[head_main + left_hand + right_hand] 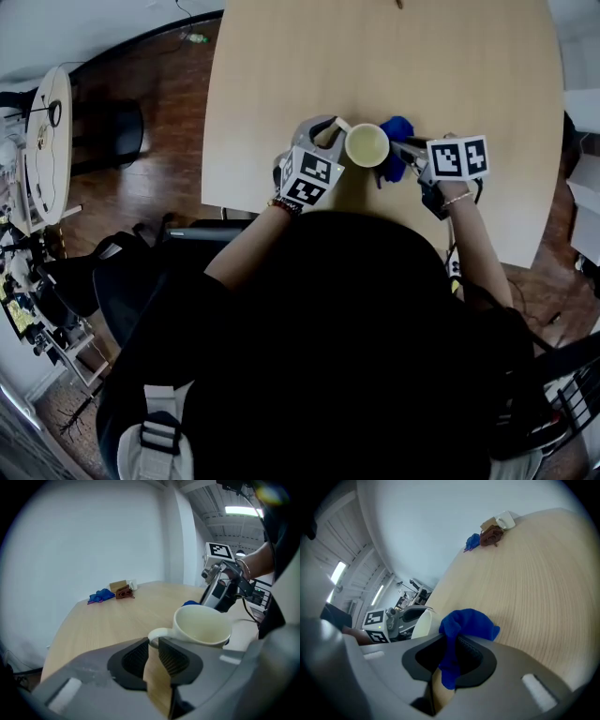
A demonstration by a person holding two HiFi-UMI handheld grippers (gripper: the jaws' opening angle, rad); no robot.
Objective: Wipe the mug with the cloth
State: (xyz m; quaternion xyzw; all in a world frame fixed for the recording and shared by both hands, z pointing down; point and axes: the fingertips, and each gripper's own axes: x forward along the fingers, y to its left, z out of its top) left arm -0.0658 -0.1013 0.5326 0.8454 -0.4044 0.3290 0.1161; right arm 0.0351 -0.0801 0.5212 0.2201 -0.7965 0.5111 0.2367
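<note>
Head view: one mug (367, 145) is near the six-o'clock edge of the table (375, 56). The left tool (330, 134) is at its nine o'clock, and the right tool (409, 150) with the one blue cloth (397, 129) is at three.

Left gripper view: the jaws clamp only the handle — a thin hold, so a hard wipe could twist the mug loose.

Right gripper view: the jaws are shut on the cloth, pinching a small fold that might slip out.
</note>
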